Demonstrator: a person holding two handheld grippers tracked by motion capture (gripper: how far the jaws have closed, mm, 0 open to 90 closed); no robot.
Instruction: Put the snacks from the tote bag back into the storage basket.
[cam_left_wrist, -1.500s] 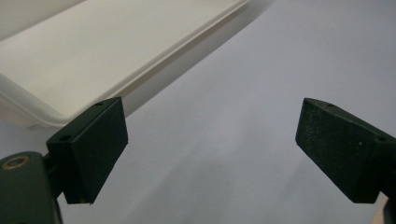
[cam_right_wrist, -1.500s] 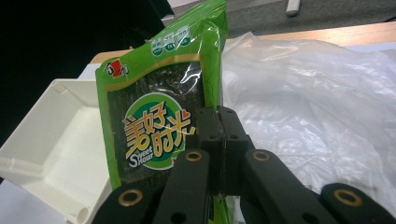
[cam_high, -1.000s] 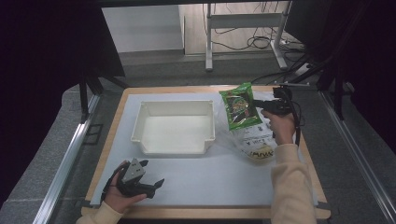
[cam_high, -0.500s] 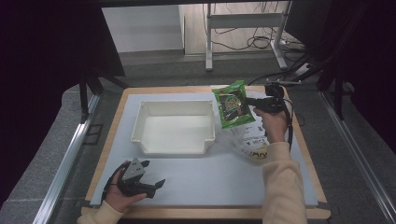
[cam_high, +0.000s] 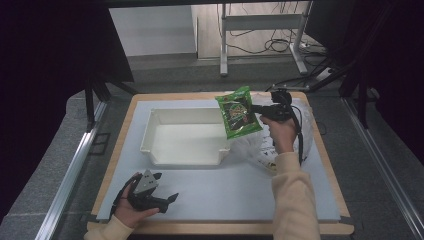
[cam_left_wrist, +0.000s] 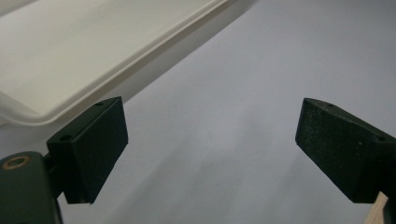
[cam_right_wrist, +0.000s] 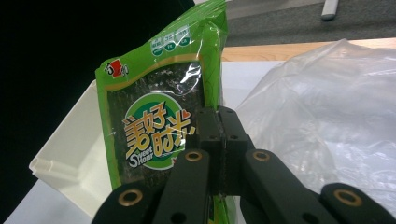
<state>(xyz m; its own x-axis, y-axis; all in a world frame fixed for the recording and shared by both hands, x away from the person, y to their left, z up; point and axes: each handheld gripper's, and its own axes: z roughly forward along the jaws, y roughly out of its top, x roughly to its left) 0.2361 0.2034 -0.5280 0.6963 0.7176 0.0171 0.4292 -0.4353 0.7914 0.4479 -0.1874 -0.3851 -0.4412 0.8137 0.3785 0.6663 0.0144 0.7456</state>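
Your right gripper (cam_high: 256, 108) had its jaws clamped on the green snack packet (cam_high: 238, 111), held over the white tray's (cam_high: 150, 131) right edge. Left gripper (cam_high: 167, 199) sat wide open near the table's (cam_high: 220, 227) front-left corner.

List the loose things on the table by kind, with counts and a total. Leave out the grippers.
White plastic tray: 1
Green snack packet, held up in the right gripper: 1
Clear plastic bag: 1
Total: 3
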